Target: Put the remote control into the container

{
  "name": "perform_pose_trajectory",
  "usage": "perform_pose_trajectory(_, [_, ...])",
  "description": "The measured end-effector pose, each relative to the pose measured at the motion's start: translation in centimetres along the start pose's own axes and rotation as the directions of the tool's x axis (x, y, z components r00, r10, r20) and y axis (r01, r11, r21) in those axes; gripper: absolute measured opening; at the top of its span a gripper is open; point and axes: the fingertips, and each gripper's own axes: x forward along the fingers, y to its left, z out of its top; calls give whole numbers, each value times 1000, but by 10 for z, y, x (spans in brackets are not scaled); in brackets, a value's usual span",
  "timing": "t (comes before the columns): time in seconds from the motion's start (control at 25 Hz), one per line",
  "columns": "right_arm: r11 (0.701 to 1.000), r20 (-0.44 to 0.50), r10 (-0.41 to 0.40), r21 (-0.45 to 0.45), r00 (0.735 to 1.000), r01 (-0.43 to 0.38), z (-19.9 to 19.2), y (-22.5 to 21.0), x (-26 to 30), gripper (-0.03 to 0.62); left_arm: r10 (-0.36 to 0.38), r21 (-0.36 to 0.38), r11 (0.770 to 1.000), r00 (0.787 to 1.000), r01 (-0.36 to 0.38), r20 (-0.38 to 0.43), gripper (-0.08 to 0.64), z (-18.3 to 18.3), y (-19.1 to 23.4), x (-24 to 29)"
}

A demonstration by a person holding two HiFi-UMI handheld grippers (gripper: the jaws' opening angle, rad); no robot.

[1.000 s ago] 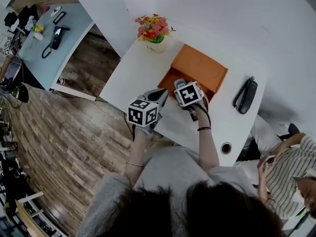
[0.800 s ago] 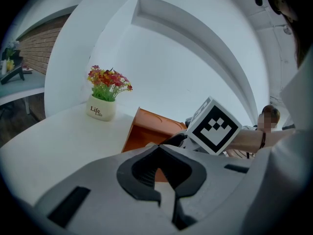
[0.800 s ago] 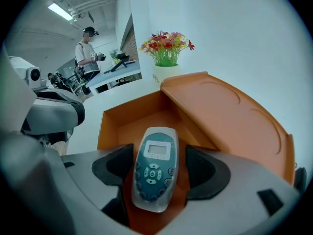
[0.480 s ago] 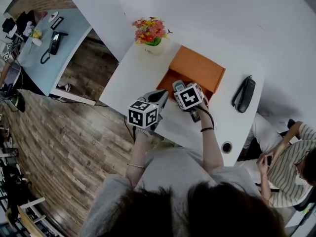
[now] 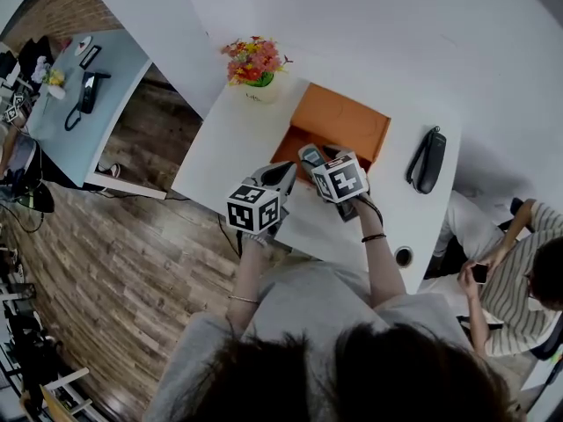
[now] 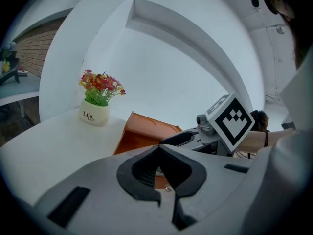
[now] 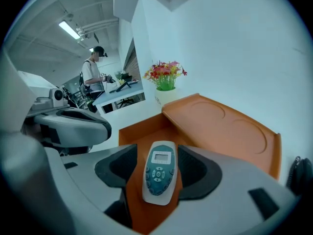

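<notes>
The grey-and-white remote control lies flat on the floor of the open orange container, near its front wall. My right gripper hangs over it, one jaw on each side. Its jaws have just been closing a little, but orange floor shows between the left pad and the remote, so the gripper is open. In the head view the remote shows just ahead of the right gripper, inside the container. My left gripper waits beside the box's front left corner, shut and empty.
A white pot of flowers stands at the desk's far left corner. A black phone handset lies right of the container. A cable hole sits near the desk's front edge. A seated person is at the right.
My right gripper has lifted and drawn back slightly from the container, while the remote stays in the box. The left gripper has held still.
</notes>
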Motion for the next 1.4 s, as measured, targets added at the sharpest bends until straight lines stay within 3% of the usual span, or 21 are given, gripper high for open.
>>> perform_pose_trajectory(0.12, [1000, 38, -3, 11, 999, 3, 6, 3, -10, 225, -4, 8, 1000, 1000, 4, 11, 3, 3, -3, -2])
perform_pose_trajectory(0.24, [1000, 80, -18, 6, 997, 18, 13, 4, -20, 133, -9, 15, 1000, 1000, 9, 25, 3, 5, -6, -4])
perform_pose_trajectory(0.52, [1000, 198, -6, 15, 980, 3, 33, 11, -43, 49, -26, 42, 999, 997, 23, 72, 3, 16, -15, -9])
perform_pose_trajectory(0.92, [1000, 330, 15, -23, 944, -7, 53, 23, -78, 0, -79, 101, 993, 987, 65, 139, 3, 36, -42, -19])
perform_pose_trajectory(1.4, [999, 489, 41, -49, 872, -19, 68, 31, -137, -2, -103, 172, 983, 972, 66, 213, 3, 57, -84, -39])
